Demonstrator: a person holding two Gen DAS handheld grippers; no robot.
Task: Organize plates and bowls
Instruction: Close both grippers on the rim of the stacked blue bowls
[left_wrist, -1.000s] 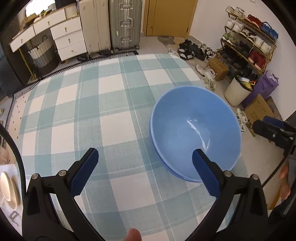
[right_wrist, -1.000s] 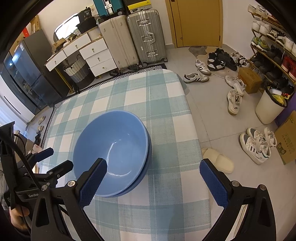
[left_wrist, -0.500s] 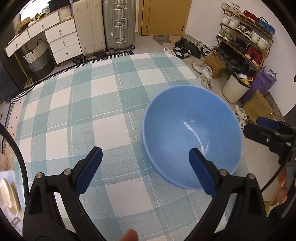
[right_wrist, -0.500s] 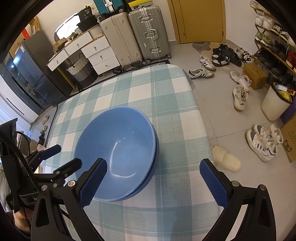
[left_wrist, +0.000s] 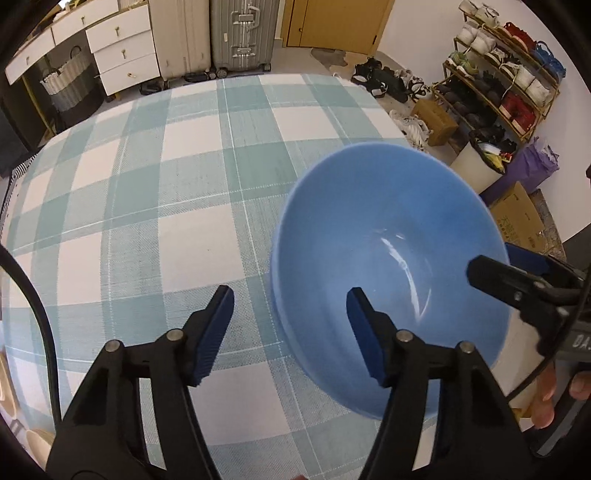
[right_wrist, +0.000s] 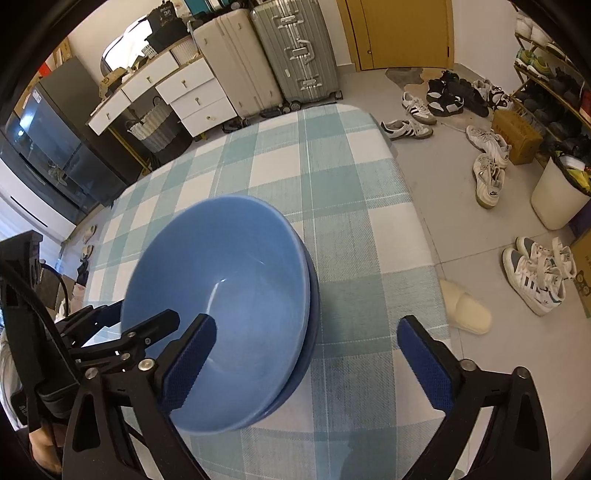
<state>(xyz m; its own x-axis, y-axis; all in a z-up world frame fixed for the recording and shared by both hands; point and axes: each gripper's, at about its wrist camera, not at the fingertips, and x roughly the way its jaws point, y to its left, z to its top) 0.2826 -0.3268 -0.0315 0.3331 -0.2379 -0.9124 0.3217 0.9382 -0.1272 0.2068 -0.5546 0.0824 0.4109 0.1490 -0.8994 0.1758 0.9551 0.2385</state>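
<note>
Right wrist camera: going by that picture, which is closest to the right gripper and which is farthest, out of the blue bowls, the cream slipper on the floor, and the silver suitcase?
1. Blue bowls: one finger of the right gripper is over the rim, the other outside.
2. Cream slipper: on the floor, right of the table.
3. Silver suitcase: upright against the far wall.

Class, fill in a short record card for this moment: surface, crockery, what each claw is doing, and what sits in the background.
surface: table with a green-and-white checked cloth
crockery: two blue bowls, nested, near the table's edge
left claw: open, jaws have just been closing, straddling the bowls' rim, one finger inside, one outside; no contact visible
right claw: open, straddling the opposite rim likewise
background: two suitcases, white drawers, shoe rack, bin, loose shoes on the floor
</note>
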